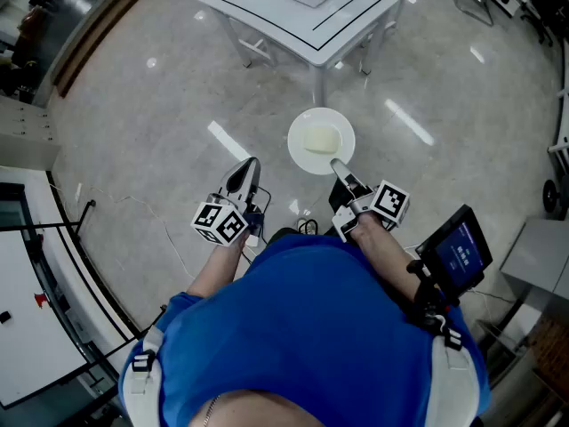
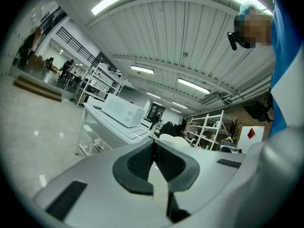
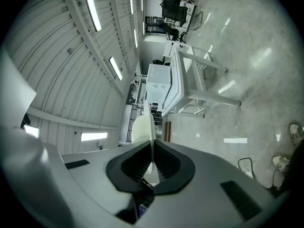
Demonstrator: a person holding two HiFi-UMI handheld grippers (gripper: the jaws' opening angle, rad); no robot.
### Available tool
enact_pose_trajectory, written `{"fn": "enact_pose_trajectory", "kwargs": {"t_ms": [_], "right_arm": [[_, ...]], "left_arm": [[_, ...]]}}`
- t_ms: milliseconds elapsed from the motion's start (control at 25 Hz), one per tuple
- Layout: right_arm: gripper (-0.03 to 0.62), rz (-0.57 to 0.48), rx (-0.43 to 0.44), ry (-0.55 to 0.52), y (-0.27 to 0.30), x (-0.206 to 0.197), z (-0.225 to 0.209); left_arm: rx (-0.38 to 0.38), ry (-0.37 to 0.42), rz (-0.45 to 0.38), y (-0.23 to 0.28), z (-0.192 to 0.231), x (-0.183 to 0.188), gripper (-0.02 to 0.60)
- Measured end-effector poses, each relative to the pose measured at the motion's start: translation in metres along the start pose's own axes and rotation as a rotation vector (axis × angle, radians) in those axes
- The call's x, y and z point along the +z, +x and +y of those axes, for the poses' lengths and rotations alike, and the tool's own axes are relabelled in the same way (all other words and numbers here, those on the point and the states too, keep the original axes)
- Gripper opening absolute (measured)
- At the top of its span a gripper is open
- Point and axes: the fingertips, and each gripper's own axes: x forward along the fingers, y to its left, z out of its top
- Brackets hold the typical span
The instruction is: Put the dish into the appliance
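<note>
Head view: carry step. Right gripper pinches the near rim of the dish, held flat over the floor, well short of the table far ahead. Left gripper pressed together, empty. Next, likely: walk up and open the appliance with the free gripper. Appliance cut off at the frame's top; door state unclear. Pale lump on the dish unidentifiable.
</note>
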Motion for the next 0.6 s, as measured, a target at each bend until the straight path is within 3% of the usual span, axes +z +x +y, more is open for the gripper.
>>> {"fn": "enact_pose_trajectory", "kwargs": {"t_ms": [600], "right_arm": [[0.011,-0.015,0.022,-0.022,0.0009,0.0049,-0.0028]], "left_arm": [[0.007,0.005,0.003,-0.0028,0.0025,0.0001,0.005]]}}
